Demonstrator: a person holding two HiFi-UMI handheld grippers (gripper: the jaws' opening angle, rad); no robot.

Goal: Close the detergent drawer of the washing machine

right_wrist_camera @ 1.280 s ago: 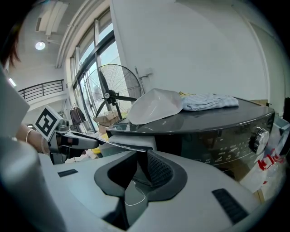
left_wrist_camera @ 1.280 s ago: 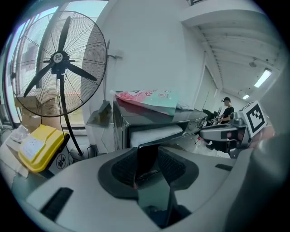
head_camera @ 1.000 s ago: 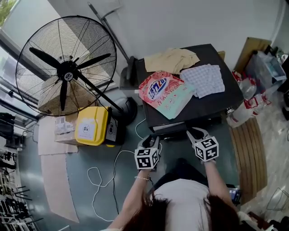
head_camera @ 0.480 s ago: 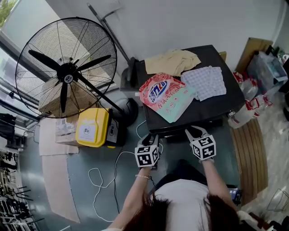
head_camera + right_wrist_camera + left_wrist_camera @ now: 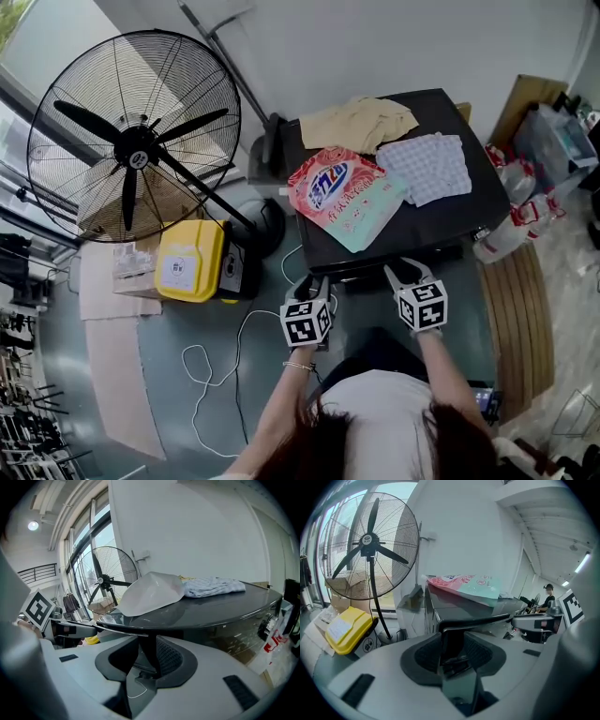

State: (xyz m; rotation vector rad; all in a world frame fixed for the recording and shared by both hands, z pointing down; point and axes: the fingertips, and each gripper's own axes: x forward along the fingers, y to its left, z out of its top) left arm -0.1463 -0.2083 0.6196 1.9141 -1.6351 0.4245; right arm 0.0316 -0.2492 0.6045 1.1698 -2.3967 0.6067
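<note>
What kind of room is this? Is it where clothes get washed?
Probably a laundry corner. A dark washing machine has a pink detergent bag and a checked cloth lying on top, and a big standing fan stands beside it.

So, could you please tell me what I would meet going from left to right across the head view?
Fan → yellow case → detergent bag → checked cloth → wooden board.
</note>
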